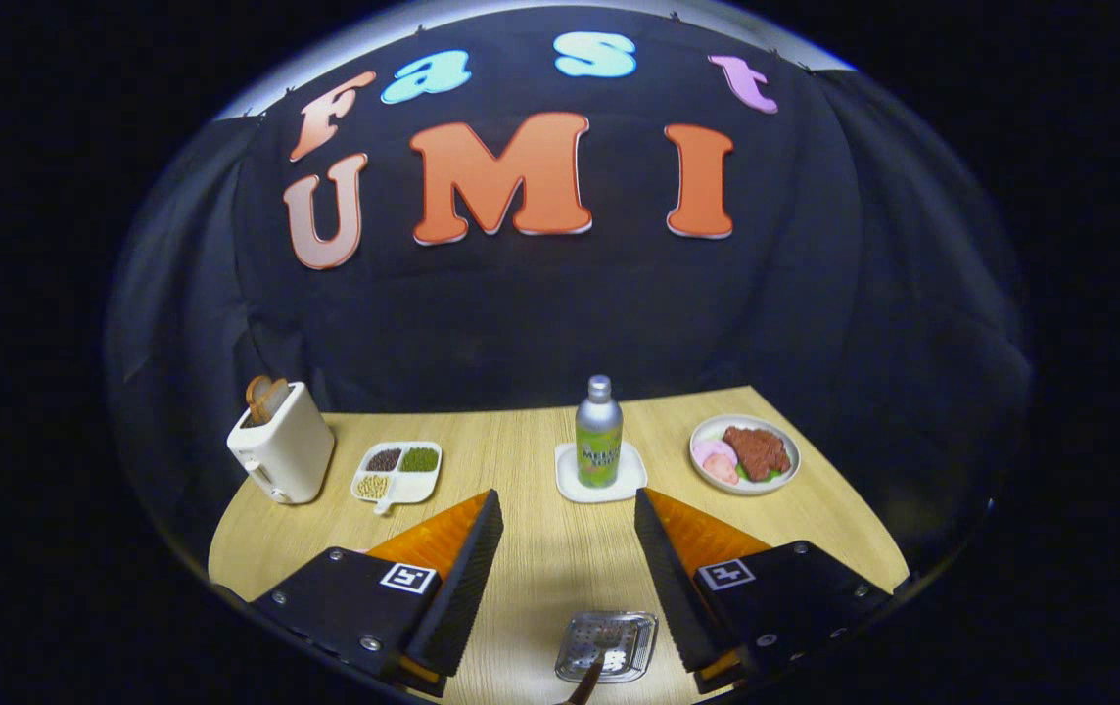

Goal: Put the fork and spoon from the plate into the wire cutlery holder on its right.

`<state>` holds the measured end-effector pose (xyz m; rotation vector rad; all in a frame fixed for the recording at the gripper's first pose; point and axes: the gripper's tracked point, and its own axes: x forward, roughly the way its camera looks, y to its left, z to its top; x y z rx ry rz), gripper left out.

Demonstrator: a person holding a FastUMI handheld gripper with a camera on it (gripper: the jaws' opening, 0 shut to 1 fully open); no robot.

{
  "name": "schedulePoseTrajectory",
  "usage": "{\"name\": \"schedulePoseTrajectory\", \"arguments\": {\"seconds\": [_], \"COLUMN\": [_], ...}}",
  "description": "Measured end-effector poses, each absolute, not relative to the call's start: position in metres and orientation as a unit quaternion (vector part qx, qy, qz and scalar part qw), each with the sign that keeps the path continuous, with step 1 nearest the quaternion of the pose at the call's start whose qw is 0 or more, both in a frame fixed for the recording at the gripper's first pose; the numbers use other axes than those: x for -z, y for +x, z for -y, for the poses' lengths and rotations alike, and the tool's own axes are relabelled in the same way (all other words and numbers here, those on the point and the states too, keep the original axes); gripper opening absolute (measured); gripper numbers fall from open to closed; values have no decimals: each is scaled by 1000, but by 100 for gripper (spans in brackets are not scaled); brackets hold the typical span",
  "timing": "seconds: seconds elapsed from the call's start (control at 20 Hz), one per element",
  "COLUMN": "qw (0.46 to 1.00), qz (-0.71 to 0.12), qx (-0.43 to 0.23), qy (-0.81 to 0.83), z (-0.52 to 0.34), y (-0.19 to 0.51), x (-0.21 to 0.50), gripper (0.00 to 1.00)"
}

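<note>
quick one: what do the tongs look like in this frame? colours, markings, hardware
The tongs have two wedge-shaped fingers with black ribbed inner pads and translucent orange sides. Each sits on a black plate with silver screws and a white square tag with a black pattern. No cables visible.

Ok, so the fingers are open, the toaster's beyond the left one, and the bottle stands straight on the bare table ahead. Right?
Not quite. In the gripper view the bottle stands on a small white coaster, not on the bare table. The rest holds: the gripper has its fingers open, and the toaster sits beyond the left one.
</note>
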<state>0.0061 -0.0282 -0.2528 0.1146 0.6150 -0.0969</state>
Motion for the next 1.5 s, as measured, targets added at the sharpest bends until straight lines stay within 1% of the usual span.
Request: {"name": "schedulePoseTrajectory", "arguments": {"seconds": [0.2,0.45,0.55,1.05,1.2,1.5], "qw": [970,980,982,970,959,919], "qz": [-235,-193,-183,-233,-270,-375], "qx": [53,42,27,-62,-85,-120], "qy": [32,23,19,19,27,27], "z": [15,-20,-39,-149,-180,-224], "y": [13,18,15,5,1,-17], "x": [218,196,192,226,250,307], "gripper": [88,94,95,97,97,98]}}
